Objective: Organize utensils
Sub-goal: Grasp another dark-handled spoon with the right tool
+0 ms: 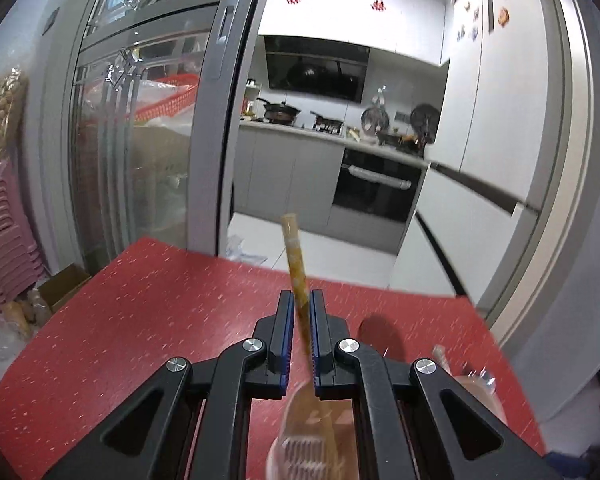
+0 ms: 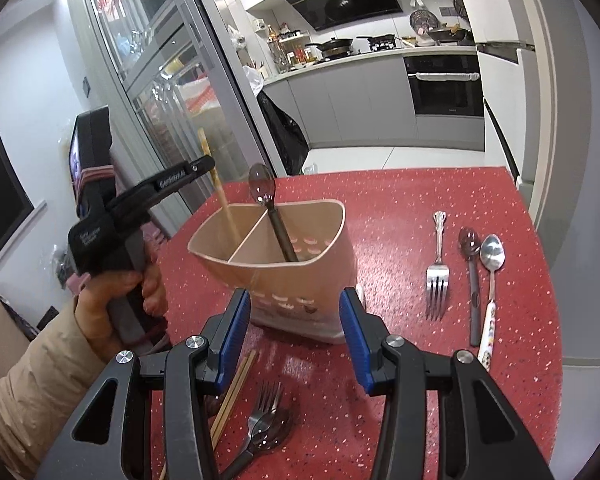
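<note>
My left gripper (image 1: 301, 300) is shut on a wooden chopstick (image 1: 296, 264) and holds it upright, its lower end inside the left compartment of the pink utensil holder (image 2: 300, 276). The right wrist view shows that gripper (image 2: 210, 168) and the chopstick (image 2: 220, 192) above the holder. A dark translucent spoon (image 2: 270, 216) stands in the right compartment. My right gripper (image 2: 292, 320) is open and empty just in front of the holder. On the red table (image 2: 400, 208) to the right lie a fork (image 2: 438, 268), a dark spoon (image 2: 472, 280) and a steel spoon (image 2: 490, 280).
In front of the holder lie more chopsticks (image 2: 232, 396), a fork (image 2: 266, 400) and spoons (image 2: 272, 432). A glass sliding door (image 2: 148, 80) stands to the left, the kitchen (image 2: 380, 80) is beyond the table's far edge. Pink stools (image 1: 4, 240) are stacked at the left.
</note>
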The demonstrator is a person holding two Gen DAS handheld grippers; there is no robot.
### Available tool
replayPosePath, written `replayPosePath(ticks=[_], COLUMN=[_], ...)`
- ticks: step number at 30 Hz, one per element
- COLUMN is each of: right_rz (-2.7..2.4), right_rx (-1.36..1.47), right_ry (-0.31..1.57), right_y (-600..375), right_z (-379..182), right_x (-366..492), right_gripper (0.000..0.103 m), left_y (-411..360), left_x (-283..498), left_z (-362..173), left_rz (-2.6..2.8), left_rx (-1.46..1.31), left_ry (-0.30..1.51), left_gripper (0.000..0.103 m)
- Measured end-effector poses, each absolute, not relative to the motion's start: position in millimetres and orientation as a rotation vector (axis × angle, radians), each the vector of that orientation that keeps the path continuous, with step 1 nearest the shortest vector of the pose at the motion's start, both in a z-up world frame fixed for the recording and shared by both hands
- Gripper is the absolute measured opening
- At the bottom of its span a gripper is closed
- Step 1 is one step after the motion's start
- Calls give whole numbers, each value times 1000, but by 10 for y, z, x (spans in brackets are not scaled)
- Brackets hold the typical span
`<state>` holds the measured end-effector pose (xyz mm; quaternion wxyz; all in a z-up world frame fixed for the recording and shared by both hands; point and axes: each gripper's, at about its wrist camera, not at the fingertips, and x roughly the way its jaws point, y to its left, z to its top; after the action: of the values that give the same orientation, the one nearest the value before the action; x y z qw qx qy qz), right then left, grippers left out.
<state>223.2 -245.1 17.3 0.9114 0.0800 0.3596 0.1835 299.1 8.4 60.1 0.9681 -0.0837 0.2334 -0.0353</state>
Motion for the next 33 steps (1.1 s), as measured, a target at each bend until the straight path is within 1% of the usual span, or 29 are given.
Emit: replayPosePath(ticks=[6, 10, 11, 13, 15, 22, 28, 30, 32, 33], right_rz=[378, 386, 387, 387, 373, 252, 219, 214, 198, 190], right_rx=[172, 183, 185, 189, 186, 208, 239, 244, 229, 221], right_ry=[766, 817, 839, 897, 965, 1185, 1275, 1296, 1316, 1323], right_y=[-2426, -2381, -2359, -2295, -2225, -2068, -2012, -1964, -1894, -1871], right_z=[136, 89, 59, -42, -172, -613, -757, -792, -826, -851], right_x=[2139, 2073, 2059, 2012, 1969, 1840, 1792, 1792, 1813, 1817], right_gripper=[51, 60, 61, 61, 61, 61, 58, 55, 48, 46], left_y=[152, 306, 347, 433, 500, 531, 503, 496, 471, 459], left_x=[2766, 2504, 2434, 2292, 2120, 1834, 1793, 1804, 1839, 1809], left_z=[565, 582, 558, 482, 384, -323, -745, -834, -951, -995], left_rz=[-51, -45, -49, -39, -17, -3, -83, -91, -94, -93], left_rx=[-140, -152, -153, -163, -155, -28, -35, -49, -58, -58], left_ry=[562, 627, 650, 702, 712, 938, 1058, 1083, 1111, 1115], left_gripper=[32, 33, 51, 103, 103, 103, 103, 103, 103, 103])
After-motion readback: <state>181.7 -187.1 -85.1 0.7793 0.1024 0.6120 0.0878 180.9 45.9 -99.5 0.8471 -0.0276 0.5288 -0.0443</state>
